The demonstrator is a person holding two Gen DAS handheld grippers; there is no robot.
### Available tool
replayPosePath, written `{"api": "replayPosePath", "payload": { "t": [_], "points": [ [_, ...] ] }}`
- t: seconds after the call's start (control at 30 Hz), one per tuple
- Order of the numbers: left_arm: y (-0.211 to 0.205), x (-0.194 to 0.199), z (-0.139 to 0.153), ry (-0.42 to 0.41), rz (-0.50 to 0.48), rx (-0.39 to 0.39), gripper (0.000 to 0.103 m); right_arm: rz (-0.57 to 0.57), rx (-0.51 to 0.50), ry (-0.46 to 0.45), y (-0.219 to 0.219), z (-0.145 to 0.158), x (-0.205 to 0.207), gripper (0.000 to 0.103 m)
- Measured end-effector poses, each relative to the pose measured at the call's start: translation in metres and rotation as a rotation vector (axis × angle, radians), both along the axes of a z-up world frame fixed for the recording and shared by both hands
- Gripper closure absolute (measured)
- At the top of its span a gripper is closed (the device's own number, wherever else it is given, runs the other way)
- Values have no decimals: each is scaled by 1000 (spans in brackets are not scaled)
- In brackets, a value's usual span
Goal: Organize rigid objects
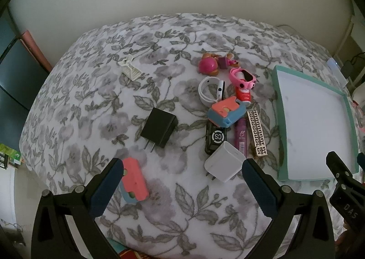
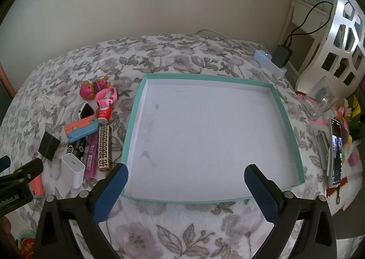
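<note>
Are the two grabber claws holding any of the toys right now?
No, nothing is held. The left gripper is open above the bed, with the white charger lying loose beside it. The right gripper is open over the bare teal tray.

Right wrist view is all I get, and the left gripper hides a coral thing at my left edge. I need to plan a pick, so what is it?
Observer: A coral and blue block, lying on the bedspread close under the left gripper.
Operator: Is the gripper holding it?
Observer: No. Its jaws are wide open, and the block lies by one jaw, not clamped.
Operator: Which way do the black charger's prongs face?
Observer: The black charger has two prongs pointing toward the left gripper.
</note>
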State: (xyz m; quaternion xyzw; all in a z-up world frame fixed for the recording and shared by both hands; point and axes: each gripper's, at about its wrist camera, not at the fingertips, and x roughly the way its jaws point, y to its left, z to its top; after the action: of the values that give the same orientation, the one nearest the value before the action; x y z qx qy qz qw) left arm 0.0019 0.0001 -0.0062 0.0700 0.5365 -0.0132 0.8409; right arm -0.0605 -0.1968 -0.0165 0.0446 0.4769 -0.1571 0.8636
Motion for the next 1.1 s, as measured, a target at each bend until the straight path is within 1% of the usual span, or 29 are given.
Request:
{"api": "replayPosePath", "payload": {
  "t": [1.1],
  "points": [
    [2,1,-3,13,11,4,0,5,-10,7,1,-2,-1,0]
  ]
}}
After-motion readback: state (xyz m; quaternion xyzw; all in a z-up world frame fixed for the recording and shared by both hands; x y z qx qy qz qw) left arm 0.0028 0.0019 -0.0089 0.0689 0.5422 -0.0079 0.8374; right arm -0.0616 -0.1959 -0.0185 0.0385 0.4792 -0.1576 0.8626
